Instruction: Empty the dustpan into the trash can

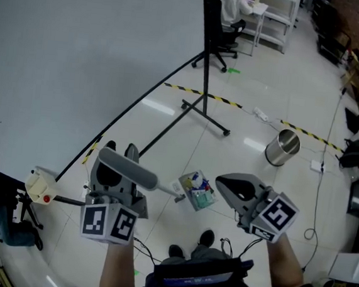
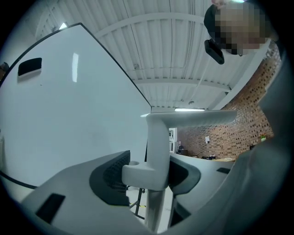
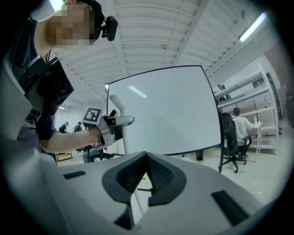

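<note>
Dustpan [image 1: 198, 190] loaded with scraps, up off the floor [image 1: 268, 79] in mid view, grey handle [image 1: 129, 169] clamped in the left tongs [image 1: 121, 148]. Right tongs [image 1: 221, 179] pressed together on nothing, just right of the dustpan. Trash can [image 1: 283, 147] upright on the floor, well apart, farther right.

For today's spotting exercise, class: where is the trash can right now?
In the head view the trash can stands on the floor right of centre, beyond the right gripper, just below the striped floor tape.
</note>
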`<act>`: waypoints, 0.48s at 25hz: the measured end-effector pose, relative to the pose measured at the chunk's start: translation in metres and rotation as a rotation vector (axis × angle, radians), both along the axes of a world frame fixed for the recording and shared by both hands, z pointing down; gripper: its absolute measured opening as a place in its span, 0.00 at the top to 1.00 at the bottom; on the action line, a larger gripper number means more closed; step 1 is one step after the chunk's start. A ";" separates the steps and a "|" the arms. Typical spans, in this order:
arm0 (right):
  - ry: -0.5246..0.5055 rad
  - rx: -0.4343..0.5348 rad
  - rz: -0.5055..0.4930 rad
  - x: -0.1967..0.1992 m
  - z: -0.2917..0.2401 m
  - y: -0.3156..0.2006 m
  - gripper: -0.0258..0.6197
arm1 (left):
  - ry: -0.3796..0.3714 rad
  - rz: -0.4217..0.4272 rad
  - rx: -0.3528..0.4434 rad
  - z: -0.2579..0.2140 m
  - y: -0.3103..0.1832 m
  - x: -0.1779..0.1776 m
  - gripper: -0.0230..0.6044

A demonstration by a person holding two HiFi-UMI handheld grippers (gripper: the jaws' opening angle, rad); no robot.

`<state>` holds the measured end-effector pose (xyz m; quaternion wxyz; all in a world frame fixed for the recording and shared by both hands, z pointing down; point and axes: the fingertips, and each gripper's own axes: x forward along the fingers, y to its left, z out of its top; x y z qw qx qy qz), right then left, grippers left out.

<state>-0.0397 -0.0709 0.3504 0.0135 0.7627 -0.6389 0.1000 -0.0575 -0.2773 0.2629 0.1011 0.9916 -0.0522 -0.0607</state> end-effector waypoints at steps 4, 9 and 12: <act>-0.010 0.029 0.025 0.022 -0.012 0.024 0.94 | 0.033 -0.012 -0.007 -0.017 0.012 0.015 0.64; -0.041 0.089 0.026 0.034 -0.026 0.046 0.94 | 0.028 0.030 -0.009 -0.022 0.032 0.036 0.64; -0.032 0.087 0.044 0.037 -0.026 0.055 0.94 | 0.025 0.059 -0.008 -0.019 0.042 0.048 0.64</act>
